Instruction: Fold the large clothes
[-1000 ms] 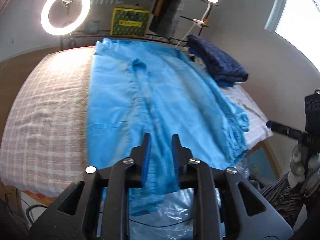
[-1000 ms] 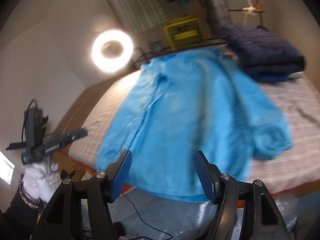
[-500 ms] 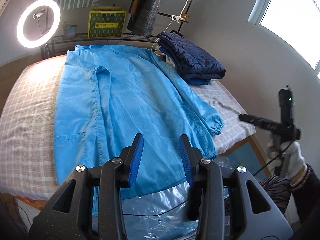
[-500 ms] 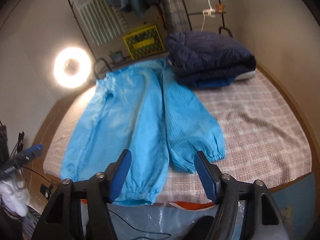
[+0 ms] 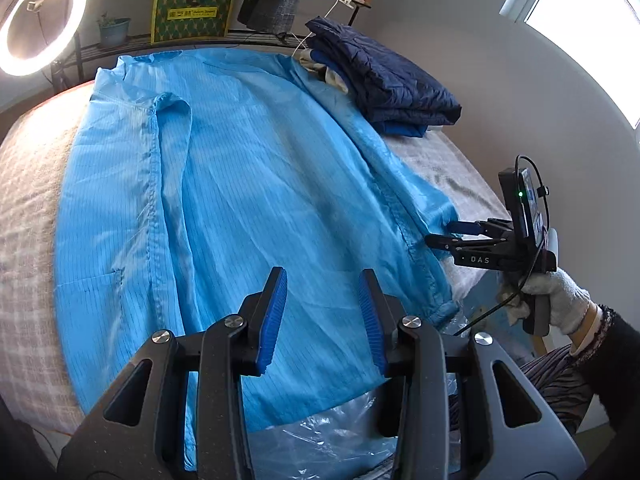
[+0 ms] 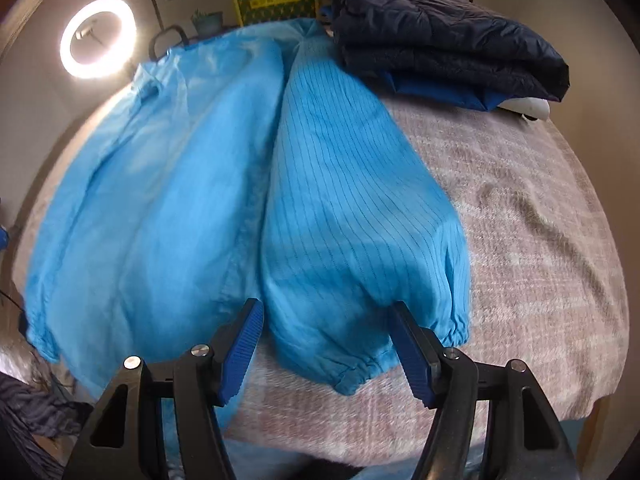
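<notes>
While the ring light [image 5: 42, 20] glows at far left above the shelf rail, a small potted plant [image 5: 114, 32] and a yellow-and-green box [image 5: 192, 12] sit beside it. Checked bed cover [image 5: 24, 216] shows bare along the left edge. Blue coat [image 5: 240, 184] lies spread flat over most of the bed, collar toward the shelf, hem hanging off the near edge over clear plastic sheeting [image 5: 320, 436]. Patch pocket visible on the coat's left panel.

Left gripper [image 5: 322, 320] hovers over the coat's lower hem area; jaws parted, having just widened, blue pads clear of the cloth, nothing pinched between them.

Further right, a folded dark navy jacket [image 5: 384, 80] is stacked at the far corner of the bed, its edge touching the coat's shoulder. Coat's right sleeve [image 6: 360, 220] lies straight alongside the body, elastic cuff near the bed's front edge.

Right gripper [image 6: 328, 344] is angled down at that cuff; jaws apart and just now narrowing, cuff end sitting in the gap between the pads. Pads not seen pressing on it. From the left wrist view the same tool reaches in from the right, tips at the sleeve's edge, held by a hand in a white glove [image 5: 556, 300] with a dark sleeve behind. Bare checked cover fills the bed's right side.
</notes>
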The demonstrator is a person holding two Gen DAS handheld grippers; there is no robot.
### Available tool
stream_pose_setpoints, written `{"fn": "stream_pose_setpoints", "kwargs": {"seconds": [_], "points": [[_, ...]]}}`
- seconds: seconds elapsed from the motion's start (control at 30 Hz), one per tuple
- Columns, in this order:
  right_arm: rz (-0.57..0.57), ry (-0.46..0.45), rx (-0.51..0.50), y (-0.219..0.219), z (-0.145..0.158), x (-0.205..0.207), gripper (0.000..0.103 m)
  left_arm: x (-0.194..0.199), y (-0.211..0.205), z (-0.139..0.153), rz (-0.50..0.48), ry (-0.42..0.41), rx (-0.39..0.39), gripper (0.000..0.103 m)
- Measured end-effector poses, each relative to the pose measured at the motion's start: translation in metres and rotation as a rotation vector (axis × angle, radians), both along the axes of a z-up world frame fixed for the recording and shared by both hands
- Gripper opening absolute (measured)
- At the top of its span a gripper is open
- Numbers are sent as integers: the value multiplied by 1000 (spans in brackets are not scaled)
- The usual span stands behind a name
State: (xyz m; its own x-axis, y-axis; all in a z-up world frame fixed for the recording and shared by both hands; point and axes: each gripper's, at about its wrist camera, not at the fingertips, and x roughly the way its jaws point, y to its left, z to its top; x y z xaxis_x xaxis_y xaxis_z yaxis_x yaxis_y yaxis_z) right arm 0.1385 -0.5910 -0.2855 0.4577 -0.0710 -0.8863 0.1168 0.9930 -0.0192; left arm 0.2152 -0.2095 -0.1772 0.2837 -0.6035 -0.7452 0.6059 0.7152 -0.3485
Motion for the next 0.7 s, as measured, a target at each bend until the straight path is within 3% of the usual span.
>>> {"fn": "stream_pose_setpoints", "kwargs": {"seconds": [0.03, 0.1, 0.13, 0.17, 0.27, 0.53, 0.7], "points": [[2, 8, 4, -2, -2, 2, 53, 5, 1, -4, 1, 11, -4, 37], [-5, 5, 44, -10, -3, 5, 27, 12, 1, -10, 12, 30, 0, 37], [-11, -6, 58, -14, 0, 5, 19, 15, 0, -13, 14, 37, 5, 37], [-18, -18, 67, -17, 2, 6, 3, 17, -1, -16, 15, 43, 9, 37], [-63, -85, 107, -31, 17, 1, 0, 19, -2, -20, 11, 51, 8, 37], [-184, -350, 361, -79, 87, -39, 0, 15, -9, -15, -1, 41, 3, 37], [-182, -463, 505, -81, 114, -57, 0, 15, -9, -15, 2, 38, 4, 37]]}}
